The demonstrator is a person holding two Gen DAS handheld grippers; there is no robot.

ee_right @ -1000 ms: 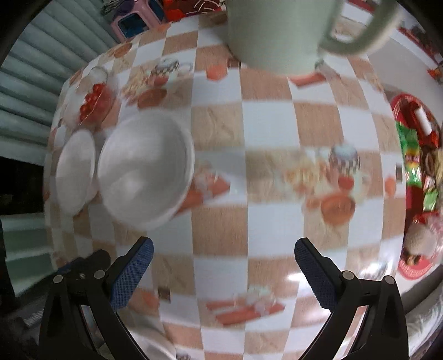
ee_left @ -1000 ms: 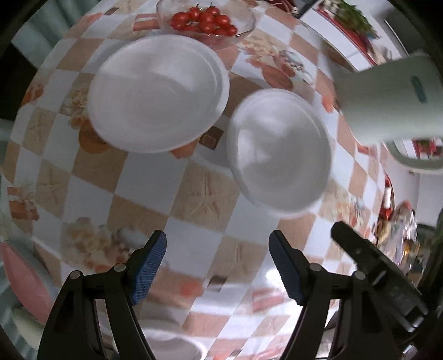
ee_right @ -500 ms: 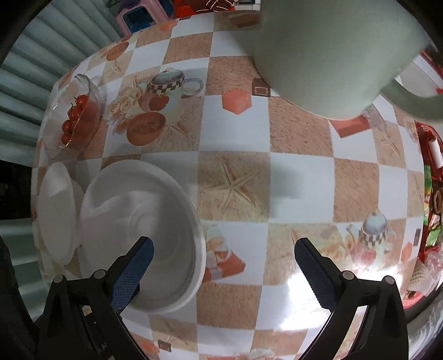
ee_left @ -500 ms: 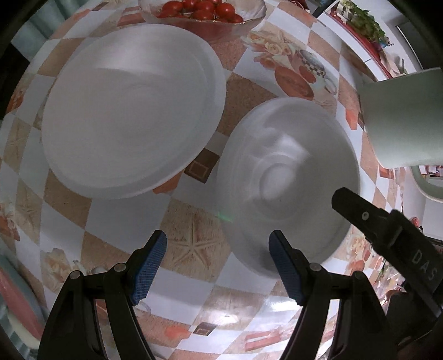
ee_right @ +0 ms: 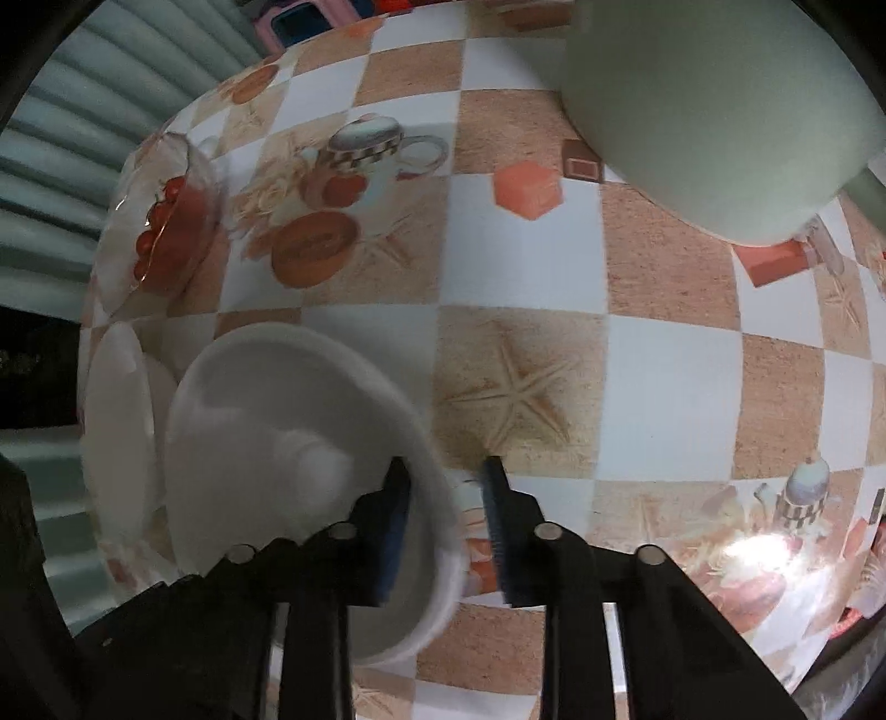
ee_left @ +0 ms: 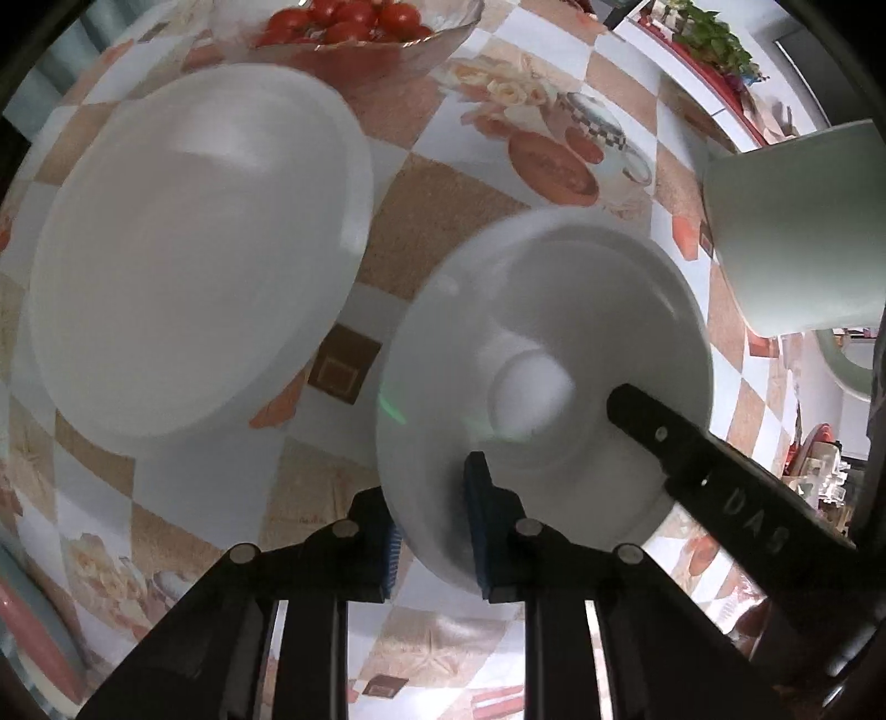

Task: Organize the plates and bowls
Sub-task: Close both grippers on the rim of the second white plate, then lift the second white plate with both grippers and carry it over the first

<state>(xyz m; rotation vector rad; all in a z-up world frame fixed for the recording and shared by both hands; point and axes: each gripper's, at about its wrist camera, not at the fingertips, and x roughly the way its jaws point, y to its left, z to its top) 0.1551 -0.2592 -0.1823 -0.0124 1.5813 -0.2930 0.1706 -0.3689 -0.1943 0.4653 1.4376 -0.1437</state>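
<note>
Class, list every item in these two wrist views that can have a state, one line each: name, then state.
Left gripper: shut on the bowl's near rim.
Right gripper: shut on the bowl's rim, other side.
Bowl: upright, empty, clamped by both grippers.
Plate: on the tablecloth, empty, apart from the bowl.
Glass bowl: upright, holds tomatoes.
Green mug: standing on the table; contents not visible.

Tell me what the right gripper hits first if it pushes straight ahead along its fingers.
Nothing new: the right gripper already straddles the white bowl's near rim. Beyond that, the line runs over bare checkered tablecloth toward the pale green jug, probably the next obstacle, though depth is unclear.
</note>
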